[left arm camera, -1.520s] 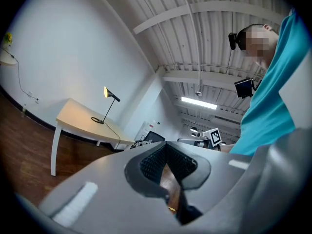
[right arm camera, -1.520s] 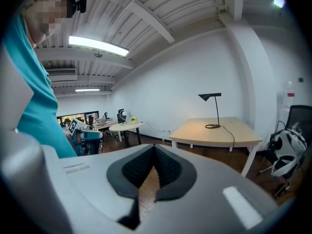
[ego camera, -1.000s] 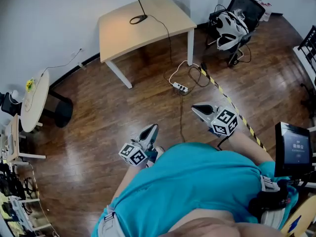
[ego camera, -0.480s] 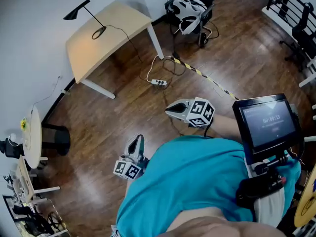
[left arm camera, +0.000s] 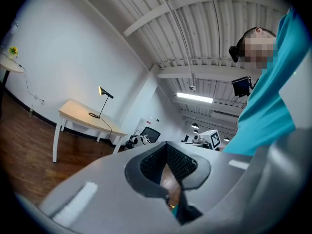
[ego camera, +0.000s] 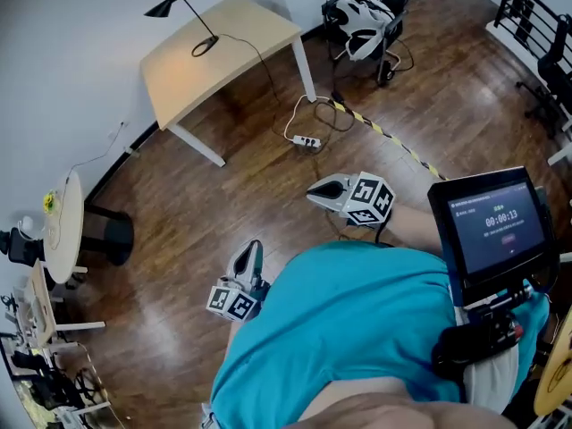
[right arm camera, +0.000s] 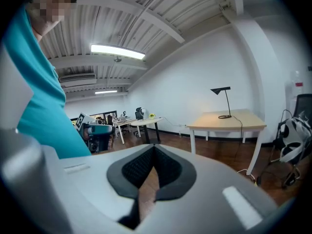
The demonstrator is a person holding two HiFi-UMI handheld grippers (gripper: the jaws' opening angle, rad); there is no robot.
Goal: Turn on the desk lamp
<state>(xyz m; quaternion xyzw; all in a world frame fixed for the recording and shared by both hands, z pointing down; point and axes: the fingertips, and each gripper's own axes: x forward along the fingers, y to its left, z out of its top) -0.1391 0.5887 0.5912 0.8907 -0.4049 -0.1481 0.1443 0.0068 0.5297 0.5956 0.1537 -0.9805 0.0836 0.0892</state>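
A black desk lamp point(ego camera: 189, 14) stands on a light wooden desk point(ego camera: 234, 56) against the far wall, several steps away; its shade looks dark from above. Both grippers hang in front of the person's body, well short of the desk. My left gripper point(ego camera: 253, 250) is low at the left, its jaws closed with nothing between them. My right gripper point(ego camera: 315, 191) points left toward the desk, jaws also closed and empty. The left gripper view shows the lamp point(left arm camera: 103, 102) far beyond that gripper point(left arm camera: 166, 147). The right gripper view shows the lamp point(right arm camera: 223, 102) on the desk point(right arm camera: 229, 122) beyond that gripper point(right arm camera: 154, 150).
The lamp's cord runs off the desk to a power strip point(ego camera: 307, 141) on the wood floor. Yellow-black tape point(ego camera: 393, 141) crosses the floor. An office chair point(ego camera: 365, 12) piled with white gear stands right of the desk. A round white table point(ego camera: 59, 226) is at the left, a tablet screen point(ego camera: 496, 222) at the right.
The head view has swung, so the desk sits further left than a second ago. Both grippers have dropped nearer the body; their jaws look unchanged.
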